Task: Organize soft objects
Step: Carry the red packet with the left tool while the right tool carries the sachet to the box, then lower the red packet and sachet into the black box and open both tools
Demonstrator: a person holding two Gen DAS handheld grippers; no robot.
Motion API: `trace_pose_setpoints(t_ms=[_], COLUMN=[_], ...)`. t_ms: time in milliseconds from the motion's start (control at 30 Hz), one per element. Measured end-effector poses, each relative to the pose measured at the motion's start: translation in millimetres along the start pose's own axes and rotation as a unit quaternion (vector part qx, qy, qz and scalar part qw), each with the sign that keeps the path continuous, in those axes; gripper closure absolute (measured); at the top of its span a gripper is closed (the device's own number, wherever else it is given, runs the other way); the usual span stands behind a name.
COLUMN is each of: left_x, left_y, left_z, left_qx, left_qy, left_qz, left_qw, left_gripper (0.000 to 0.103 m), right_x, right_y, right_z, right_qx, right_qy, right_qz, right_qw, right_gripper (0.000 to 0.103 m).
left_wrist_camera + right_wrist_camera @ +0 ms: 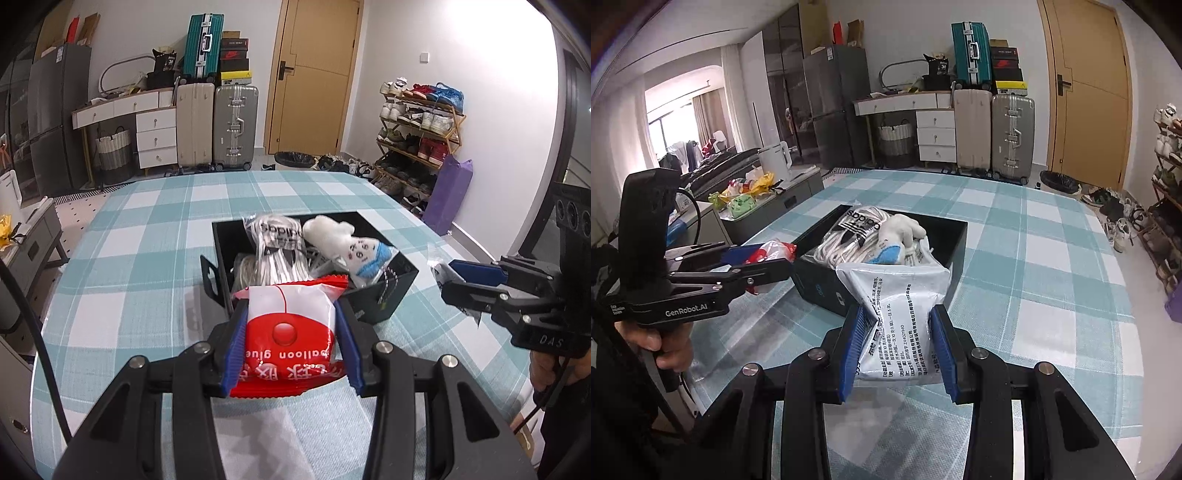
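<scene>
Left gripper (291,328), low centre, is clamped on a red balloon-glue packet (290,332) before the black box (380,295); right gripper (897,347) likewise pinches a grey printed sachet (897,314) beside it.

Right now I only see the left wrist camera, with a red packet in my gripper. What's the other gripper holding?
Observer: The right gripper is shut on a silver packet covered in small black print.
Child: Is that packet in the box yet?
Observer: No, it is held just outside the near wall of the black box.
Child: What's past the table on my left?
Observer: A white kettle stands on a side cabinet there.
</scene>
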State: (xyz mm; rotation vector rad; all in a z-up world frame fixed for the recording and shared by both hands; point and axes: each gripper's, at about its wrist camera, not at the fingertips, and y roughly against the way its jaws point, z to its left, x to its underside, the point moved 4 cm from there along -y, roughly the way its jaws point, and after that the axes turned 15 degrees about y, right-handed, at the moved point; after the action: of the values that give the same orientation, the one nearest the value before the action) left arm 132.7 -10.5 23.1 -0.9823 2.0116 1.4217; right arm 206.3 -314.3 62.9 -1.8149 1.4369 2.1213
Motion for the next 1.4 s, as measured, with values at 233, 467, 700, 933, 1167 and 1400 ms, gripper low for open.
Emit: trace_pose_setpoints(t_ms=[233,467,700,933,1167,1400], left_x=[-19.2,-36.2,-45.6,-50.7,-46.6,-44.0], left_y=[-3.8,-15.6,-34.4,-56.0,-73.4,-81.2], left_z=[0.1,-1.7,-5.3,1.3,3.0,0.7], left_qx=[-0.003,0.001,-0.007,-0.017,-0.028,-0.028], left_qy=[-0.006,-0.003,-0.01,-0.005,-0.015,-0.023], left_qz=[-0.012,-0.017,-0.015,-0.005,0.004,0.01], left_qw=[0.9999,0.9998,0.9998,0.9998,0.9995,0.9993], left_gripper=[0.059,0.059,0.059,0.059,0.059,0.059], right_x=[-17.0,-34.9,-49.1,-58.1,-57.7,-56.1], right_y=[-4.5,-17.9,-36.3,-55.5,-81.9,-93.7], right_z=[-1.8,-4.7,-18.1,-34.7,-44.5,-46.7], right_qx=[0.0,0.004,0.002,-0.002,-0.003,-0.012], right_qy=[-0.011,-0.018,-0.03,-0.044,-0.043,-0.048], right_qz=[-0.018,-0.023,-0.023,-0.019,-0.001,0.005], right_qw=[1.0,1.0,0.999,0.999,0.999,0.999], right_gripper=[0.066,0.066,0.066,0.066,0.066,0.066])
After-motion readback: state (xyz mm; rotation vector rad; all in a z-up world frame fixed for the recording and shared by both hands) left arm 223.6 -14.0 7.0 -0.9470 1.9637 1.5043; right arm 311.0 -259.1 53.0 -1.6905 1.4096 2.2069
